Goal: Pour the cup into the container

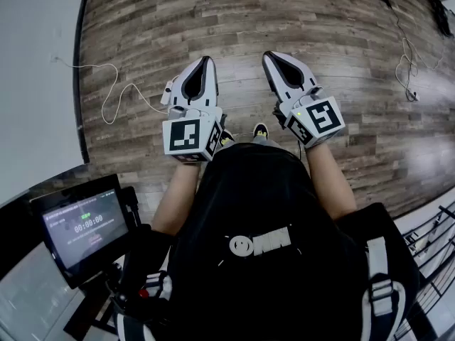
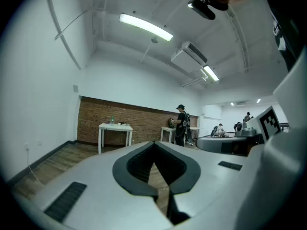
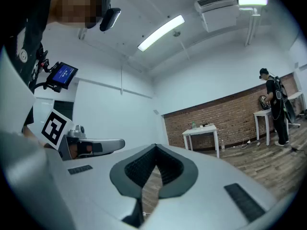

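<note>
Both grippers are held out side by side at waist height over a wooden floor point(image 1: 341, 20), pointing level across the room. My left gripper point(image 1: 207, 60) is shut, its dark pads meeting at the tips with nothing between them point(image 2: 154, 142). My right gripper point(image 1: 269, 54) is also shut and empty point(image 3: 155, 145). No cup or container is in view near either gripper. A white table point(image 2: 115, 126) by the far brick wall carries a small green bottle point(image 2: 112, 120); the same table point(image 3: 201, 130) is also in the right gripper view.
A monitor on a stand point(image 1: 85, 226) sits at my lower left beside a white wall point(image 1: 35, 84). A thin cable point(image 1: 106, 98) lies on the floor. A person in black point(image 2: 181, 124) stands at a second table point(image 3: 263, 114). More people are far right.
</note>
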